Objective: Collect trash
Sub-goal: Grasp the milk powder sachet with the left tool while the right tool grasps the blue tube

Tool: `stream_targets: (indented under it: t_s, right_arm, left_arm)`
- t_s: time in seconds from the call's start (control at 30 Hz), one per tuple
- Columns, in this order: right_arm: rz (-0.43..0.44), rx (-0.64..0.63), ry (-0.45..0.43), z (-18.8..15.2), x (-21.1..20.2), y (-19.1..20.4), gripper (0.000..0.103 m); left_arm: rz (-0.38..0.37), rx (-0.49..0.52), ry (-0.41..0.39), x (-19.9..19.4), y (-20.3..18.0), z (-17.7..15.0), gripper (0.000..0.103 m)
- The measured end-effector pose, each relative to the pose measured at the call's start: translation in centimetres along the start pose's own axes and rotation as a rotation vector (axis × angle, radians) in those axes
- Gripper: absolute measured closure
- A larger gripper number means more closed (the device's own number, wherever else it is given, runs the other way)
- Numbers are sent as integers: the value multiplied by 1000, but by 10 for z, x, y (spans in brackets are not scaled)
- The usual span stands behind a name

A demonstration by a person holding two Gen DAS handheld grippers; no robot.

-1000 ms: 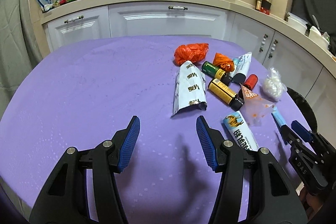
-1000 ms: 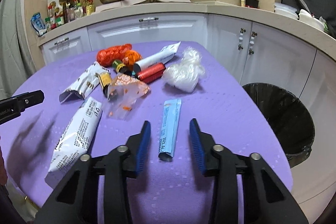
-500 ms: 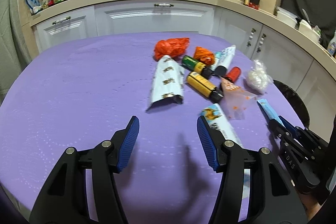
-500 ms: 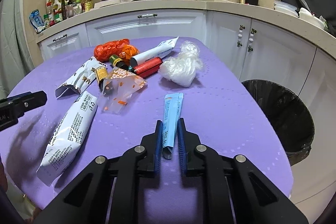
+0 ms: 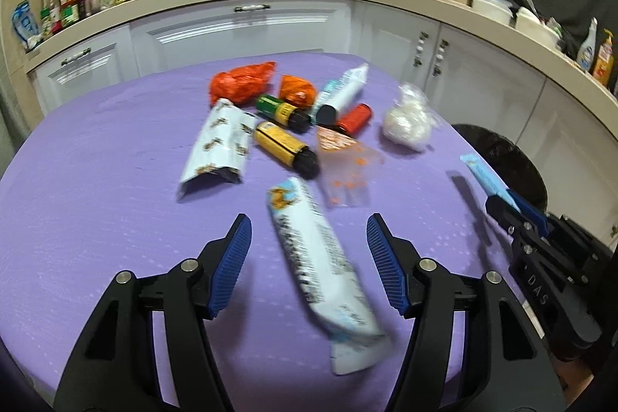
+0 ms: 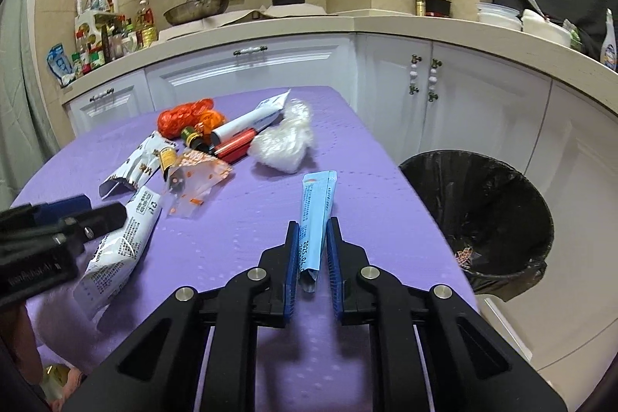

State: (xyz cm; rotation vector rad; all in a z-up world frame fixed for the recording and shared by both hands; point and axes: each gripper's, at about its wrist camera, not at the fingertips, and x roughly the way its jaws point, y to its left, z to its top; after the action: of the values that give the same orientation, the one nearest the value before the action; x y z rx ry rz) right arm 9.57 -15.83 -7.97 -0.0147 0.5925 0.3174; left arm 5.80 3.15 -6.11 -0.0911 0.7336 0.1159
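Observation:
My right gripper is shut on a light blue sachet and holds it lifted above the purple table; it also shows in the left wrist view. My left gripper is open, its jaws on either side of a long white snack wrapper lying on the table; the wrapper also shows in the right wrist view. A black-lined trash bin stands on the floor right of the table.
More trash lies mid-table: a white patterned packet, a yellow bottle, a green bottle, orange bags, a white tube, a red cylinder, a clear wrapper, crumpled plastic. White cabinets stand behind.
My right gripper closed on the blue sachet and lifted it off the table. My left gripper moved right, so the white wrapper now lies between its open jaws.

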Motion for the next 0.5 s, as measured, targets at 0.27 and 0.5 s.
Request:
stream_targets:
  t_s: [0.27,0.5]
  right_arm:
    - [4,34,-7,-5,-6,-16,88]
    - [3,42,-11,-8,-9,-19,88]
  left_arm:
    - [34,42,42,16,-19,-18,42]
    - [43,40,40,20,-16,-26,61]
